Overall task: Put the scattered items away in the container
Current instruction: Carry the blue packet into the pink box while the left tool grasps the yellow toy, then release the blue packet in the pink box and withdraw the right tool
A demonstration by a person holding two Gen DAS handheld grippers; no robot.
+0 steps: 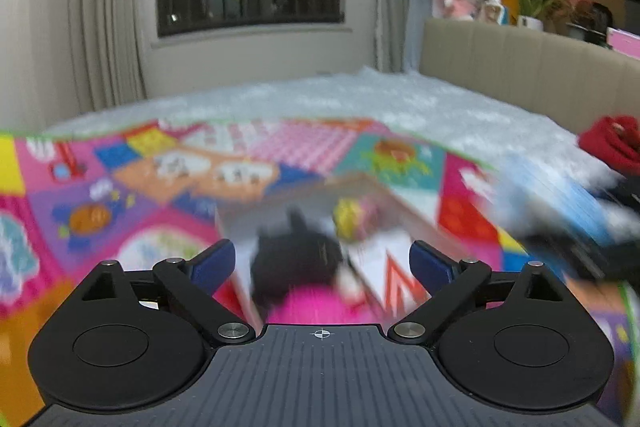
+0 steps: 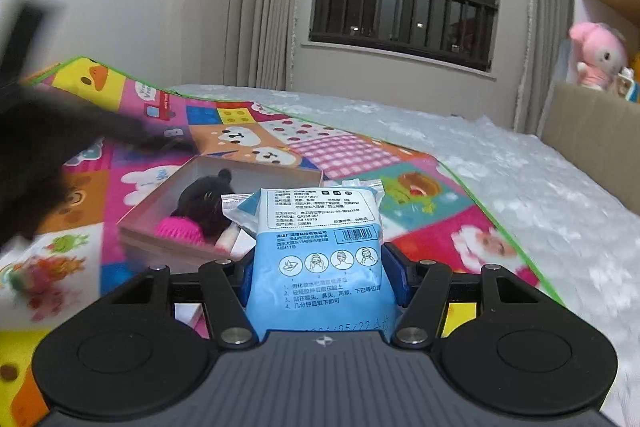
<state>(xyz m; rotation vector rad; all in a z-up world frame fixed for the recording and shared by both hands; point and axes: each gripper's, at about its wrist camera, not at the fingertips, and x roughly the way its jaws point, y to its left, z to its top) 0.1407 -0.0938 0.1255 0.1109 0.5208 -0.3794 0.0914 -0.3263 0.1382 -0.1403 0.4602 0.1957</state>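
I am carrying the blue wipe packet (image 2: 320,259) pinched in my right hand-held gripper (image 2: 323,269) toward the cardboard box (image 2: 160,187) on the play mat (image 2: 348,151), left hand-held gripper (image 1: 322,263) spread empty; next, releasing over it.

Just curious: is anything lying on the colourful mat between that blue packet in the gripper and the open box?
Nothing solid shows there. In the right wrist view the blue packet overlaps the box, with only a clear plastic bag poking between.
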